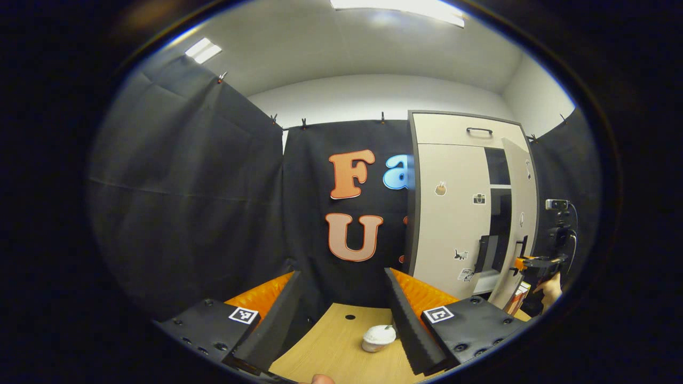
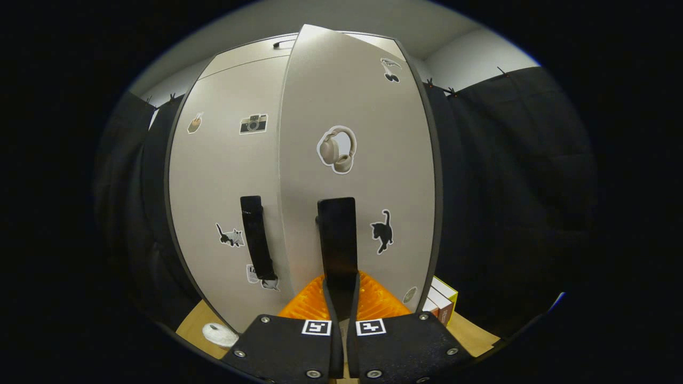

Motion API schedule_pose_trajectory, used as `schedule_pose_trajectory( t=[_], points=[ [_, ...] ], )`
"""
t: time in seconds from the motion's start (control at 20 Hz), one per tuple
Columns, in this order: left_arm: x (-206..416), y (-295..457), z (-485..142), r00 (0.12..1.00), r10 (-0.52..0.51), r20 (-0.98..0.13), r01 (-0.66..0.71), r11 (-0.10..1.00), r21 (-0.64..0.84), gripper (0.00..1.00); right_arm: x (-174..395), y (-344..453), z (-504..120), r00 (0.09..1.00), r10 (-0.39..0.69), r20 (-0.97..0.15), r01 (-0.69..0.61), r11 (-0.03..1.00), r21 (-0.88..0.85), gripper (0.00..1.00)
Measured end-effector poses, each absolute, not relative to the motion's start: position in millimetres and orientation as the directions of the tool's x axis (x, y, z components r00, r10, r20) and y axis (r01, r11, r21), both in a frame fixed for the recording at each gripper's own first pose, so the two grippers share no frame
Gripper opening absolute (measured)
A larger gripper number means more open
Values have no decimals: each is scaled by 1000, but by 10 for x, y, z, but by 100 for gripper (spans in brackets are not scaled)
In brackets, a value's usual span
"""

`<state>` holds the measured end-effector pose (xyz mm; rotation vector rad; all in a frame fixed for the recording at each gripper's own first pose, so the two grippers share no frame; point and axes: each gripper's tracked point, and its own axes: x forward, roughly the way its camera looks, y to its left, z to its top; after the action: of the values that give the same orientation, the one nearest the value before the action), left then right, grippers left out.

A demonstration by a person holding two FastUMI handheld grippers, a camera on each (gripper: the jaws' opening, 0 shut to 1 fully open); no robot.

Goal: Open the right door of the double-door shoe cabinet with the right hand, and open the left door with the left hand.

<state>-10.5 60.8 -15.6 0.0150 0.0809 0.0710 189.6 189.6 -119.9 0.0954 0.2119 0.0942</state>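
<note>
The right tongs [image 2: 340,288] are clenched on the right door's handle [image 2: 337,240], and that door [image 2: 357,176] stands ajar. The left tongs [image 1: 341,314] hang released above the desk [image 1: 341,346], with the shut left door [image 1: 448,213] ahead to their right.

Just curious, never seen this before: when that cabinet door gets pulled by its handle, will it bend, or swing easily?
The right door looks like a flat rigid panel, so it probably won't bend. It already stands ajar, so it likely swings freely. The right gripper is shut on its handle, which looks solid.
</note>
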Motion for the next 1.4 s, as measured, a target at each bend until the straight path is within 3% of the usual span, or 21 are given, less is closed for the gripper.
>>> schedule_pose_trajectory(
  t=[0.7,1.15,1.4],
  points=[
    [23,519,-319,989,109,-97,-109,994,11,96,1425,1084,-1147,983,46,-179,-35,997,65,0],
    [-15,-60,-208,988,131,-76,-131,991,5,97,1362,588,-1164,971,155,-182,-147,988,53,0],
    [63,-573,-189,990,122,-66,-124,992,-14,96,1476,4,-1209,980,91,-179,-88,996,22,0]
  ],
)
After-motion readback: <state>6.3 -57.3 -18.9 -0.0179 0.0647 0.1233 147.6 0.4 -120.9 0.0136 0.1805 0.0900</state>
